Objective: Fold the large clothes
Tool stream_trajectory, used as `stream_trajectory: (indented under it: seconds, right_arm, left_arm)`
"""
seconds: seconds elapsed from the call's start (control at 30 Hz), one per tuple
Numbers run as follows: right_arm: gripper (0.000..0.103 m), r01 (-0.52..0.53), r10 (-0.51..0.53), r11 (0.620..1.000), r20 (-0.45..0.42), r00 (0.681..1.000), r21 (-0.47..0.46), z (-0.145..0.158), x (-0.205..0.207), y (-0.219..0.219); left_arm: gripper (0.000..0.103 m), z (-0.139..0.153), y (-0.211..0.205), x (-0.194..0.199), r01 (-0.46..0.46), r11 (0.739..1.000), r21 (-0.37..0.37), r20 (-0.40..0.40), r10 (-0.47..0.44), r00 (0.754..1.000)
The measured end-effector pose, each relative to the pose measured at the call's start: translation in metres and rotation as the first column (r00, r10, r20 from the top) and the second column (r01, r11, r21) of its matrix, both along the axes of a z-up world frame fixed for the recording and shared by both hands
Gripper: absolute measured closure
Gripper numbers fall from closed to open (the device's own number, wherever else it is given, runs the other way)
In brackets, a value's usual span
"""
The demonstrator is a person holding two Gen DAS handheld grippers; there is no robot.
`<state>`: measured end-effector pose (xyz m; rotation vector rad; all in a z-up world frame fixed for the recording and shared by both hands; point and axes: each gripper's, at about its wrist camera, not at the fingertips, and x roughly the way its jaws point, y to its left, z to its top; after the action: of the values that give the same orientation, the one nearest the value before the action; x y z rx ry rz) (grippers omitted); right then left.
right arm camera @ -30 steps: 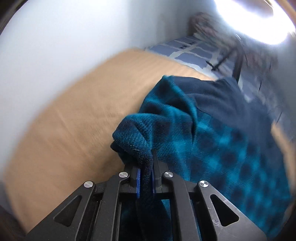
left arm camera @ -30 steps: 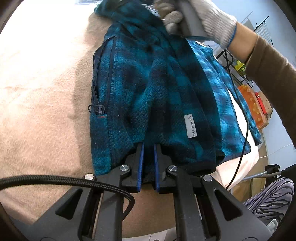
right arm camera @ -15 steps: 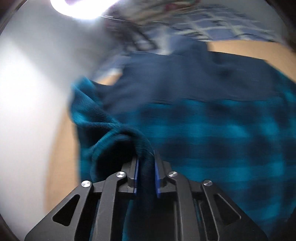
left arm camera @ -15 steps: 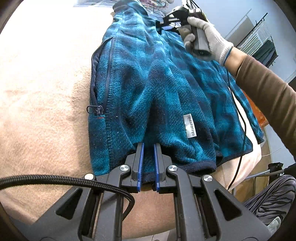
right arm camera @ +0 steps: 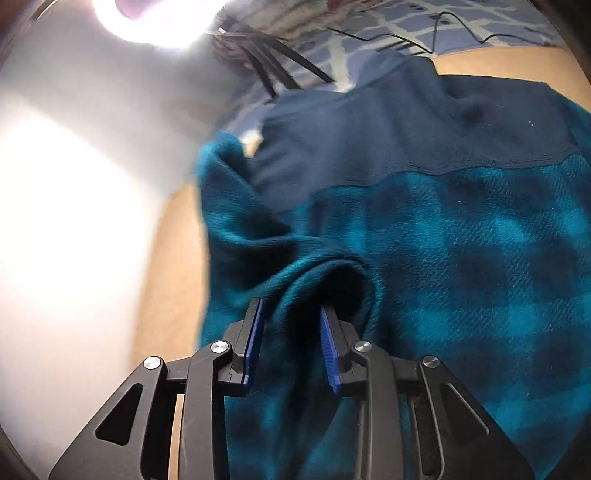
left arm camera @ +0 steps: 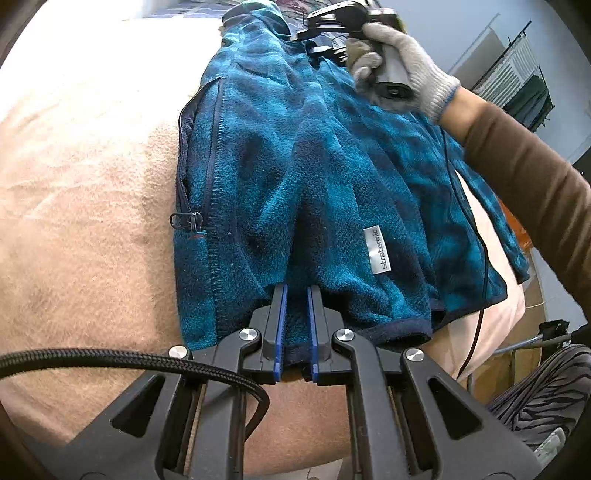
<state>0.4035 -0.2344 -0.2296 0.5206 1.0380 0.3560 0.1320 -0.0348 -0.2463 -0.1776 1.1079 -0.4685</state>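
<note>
A teal and navy checked fleece jacket [left arm camera: 295, 166] lies folded lengthwise on a tan blanket [left arm camera: 81, 184], its zip pocket along the left edge. My left gripper [left arm camera: 295, 291] is shut on the jacket's near hem. At the far collar end a gloved hand [left arm camera: 406, 74] holds my right gripper [left arm camera: 332, 22] low over the cloth. In the right wrist view the right gripper [right arm camera: 291, 310] has its jaws opening, and a loose fold of the jacket [right arm camera: 461, 240] still sits between the parted blue pads [right arm camera: 255, 332] without being pinched. The navy yoke and collar lie beyond it.
A black cable [left arm camera: 480, 258] trails across the jacket's right side. The blanket's right edge drops off near a striped trouser leg [left arm camera: 535, 398]. A drying rack [left arm camera: 517, 85] stands at the back right. Blue patterned cloth [right arm camera: 369, 37] and a bright lamp [right arm camera: 147, 18] lie past the collar.
The right gripper carried its fold toward the jacket's far collar end, came down onto the cloth and parted its jaws. The left gripper kept still, holding the hem.
</note>
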Motion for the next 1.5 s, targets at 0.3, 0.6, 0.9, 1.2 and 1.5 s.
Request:
stream_trajectory:
  seconds: [0.3, 0.6, 0.9, 1.2, 1.5]
  right_arm:
    - [0.1, 0.032, -0.026, 0.988, 0.04, 0.999, -0.152, 0.011, -0.008, -0.002]
    - [0.097, -0.063, 0.111, 0.974, 0.214, 0.971, -0.219, 0.07, -0.032, 0.024]
    - [0.097, -0.12, 0.15, 0.974, 0.149, 0.977, -0.193, 0.056, -0.054, 0.034]
    - [0.07, -0.166, 0.174, 0.977, 0.056, 0.983, -0.135, 0.052, -0.142, 0.006]
    - [0.07, -0.112, 0.112, 0.994, 0.022, 0.993, -0.005, 0.035, -0.155, -0.012]
  left_arm:
    - [0.096, 0.0, -0.001, -0.001, 0.0, 1.0, -0.002, -0.002, 0.0, 1.0]
    - [0.096, 0.0, 0.004, 0.001, -0.005, 1.0, -0.019, -0.012, 0.005, 1.0]
    - [0.096, 0.012, 0.009, -0.008, 0.022, 0.998, -0.061, 0.008, -0.021, 1.0]
    - [0.07, 0.04, 0.0, -0.031, 0.074, 0.99, -0.12, 0.106, -0.062, 0.992]
    - [0.07, 0.012, -0.041, -0.014, 0.074, 0.997, 0.0, 0.037, -0.074, 0.997]
